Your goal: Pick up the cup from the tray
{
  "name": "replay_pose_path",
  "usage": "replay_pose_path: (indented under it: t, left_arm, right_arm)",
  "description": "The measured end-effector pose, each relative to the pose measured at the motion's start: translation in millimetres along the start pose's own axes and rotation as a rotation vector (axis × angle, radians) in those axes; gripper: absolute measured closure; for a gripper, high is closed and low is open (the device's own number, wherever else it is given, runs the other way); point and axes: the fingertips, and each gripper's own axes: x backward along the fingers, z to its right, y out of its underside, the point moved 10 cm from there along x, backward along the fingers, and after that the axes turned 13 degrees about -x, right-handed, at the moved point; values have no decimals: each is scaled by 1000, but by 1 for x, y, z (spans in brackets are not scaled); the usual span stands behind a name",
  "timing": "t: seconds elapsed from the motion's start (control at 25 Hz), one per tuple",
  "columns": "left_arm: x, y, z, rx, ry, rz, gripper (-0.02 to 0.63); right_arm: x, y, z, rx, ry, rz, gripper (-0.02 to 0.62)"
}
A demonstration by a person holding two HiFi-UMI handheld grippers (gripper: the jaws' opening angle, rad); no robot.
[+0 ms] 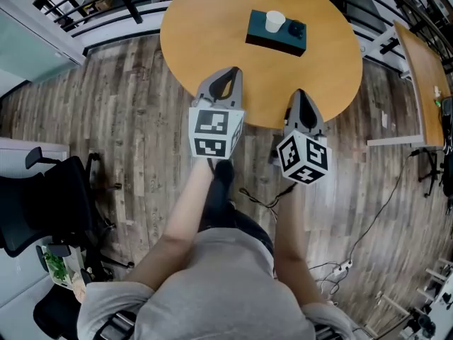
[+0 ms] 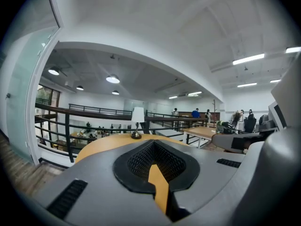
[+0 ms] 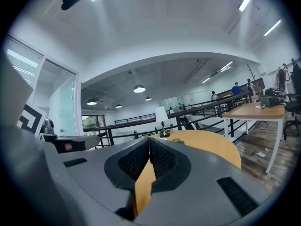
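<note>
A white cup [image 1: 274,21] stands upright at the left end of a dark teal tray [image 1: 272,40] on the far part of a round wooden table [image 1: 212,20]. A small dark object [image 1: 297,28] lies on the tray to the right of the cup. Both grippers hover over the table's near edge, well short of the tray. My left gripper [image 1: 233,70] points at the table with its tips together, holding nothing. My right gripper [image 1: 300,92] is likewise shut and empty. In the left gripper view the left gripper [image 2: 154,142] has its pads meeting, and so does the right gripper [image 3: 149,138] in its own view.
A lamp [image 2: 137,121] stands at the table's far edge, with a black railing [image 1: 85,6] behind it. A second table [image 1: 425,76] stands to the right and a black office chair [image 1: 42,204] to the left. Cables [image 1: 354,253] run over the wooden floor.
</note>
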Motion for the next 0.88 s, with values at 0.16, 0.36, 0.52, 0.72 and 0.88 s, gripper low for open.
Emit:
replay_pose_path:
  t: [0.16,0.36,0.52,0.72,0.88]
  left_arm:
    - [-31,-1,-18,4,17,-3,600]
    - [-70,1,-37,-2,49,-10,600]
    - [-95,4,-45,-3,72,-21,600]
    - [-118,8,-48,10,96,-35,600]
    - [-133,9,-48,19,96,-47,600]
  right_arm:
    - [-31,0,0,-2,14,-8,588]
    - [-69,-3,4,0,45,-13,588]
    - [-93,-4,9,0,65,-14,588]
    - [-110,-4,17,1,89,-36,588]
    - [-122,-7,29,3,101,-47,588]
